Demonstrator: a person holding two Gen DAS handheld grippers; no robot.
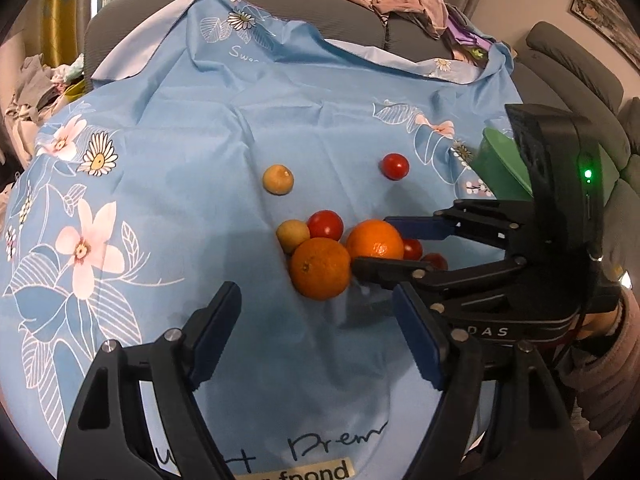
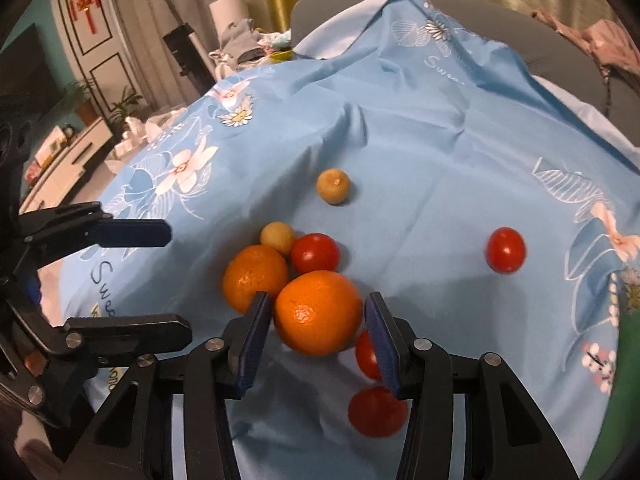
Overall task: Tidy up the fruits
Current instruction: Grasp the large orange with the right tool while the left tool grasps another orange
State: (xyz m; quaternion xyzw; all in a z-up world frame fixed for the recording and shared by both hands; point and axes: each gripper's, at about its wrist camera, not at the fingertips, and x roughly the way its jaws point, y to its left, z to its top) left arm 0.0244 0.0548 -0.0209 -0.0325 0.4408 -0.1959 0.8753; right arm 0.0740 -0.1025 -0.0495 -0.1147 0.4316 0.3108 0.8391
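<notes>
1. Oranges first: the nearer orange (image 2: pixel 318 312) sits dead ahead at twelve o'clock of my right gripper (image 2: pixel 318 334), between the two blue pads (image 2: pixel 252 344). The pads flank it with slim gaps on both sides, so my jaws stand part-open around it, not yet gripping.
2. Being round, it has no long axis to line up with; I judge a straight squeeze is all the coming move needs.
3. My left gripper (image 1: pixel 316 328) hovers wide and empty, with the second orange (image 1: pixel 320 268) just beyond at twelve. The right is clearly the nearer to its fruit.
4. The fruit cluster lies mid-cloth: both oranges touch, a pale longan (image 2: pixel 277 238) and a glossy tomato (image 2: pixel 315 253) pressed behind them at eleven to twelve.
5. Another tomato (image 2: pixel 505 249) sits apart at two o'clock.
6. Orange skin looks pebbled and firm; the blue floral cloth (image 2: pixel 440 140) is thin, creased and slippery-looking, so neighbours may roll.
</notes>
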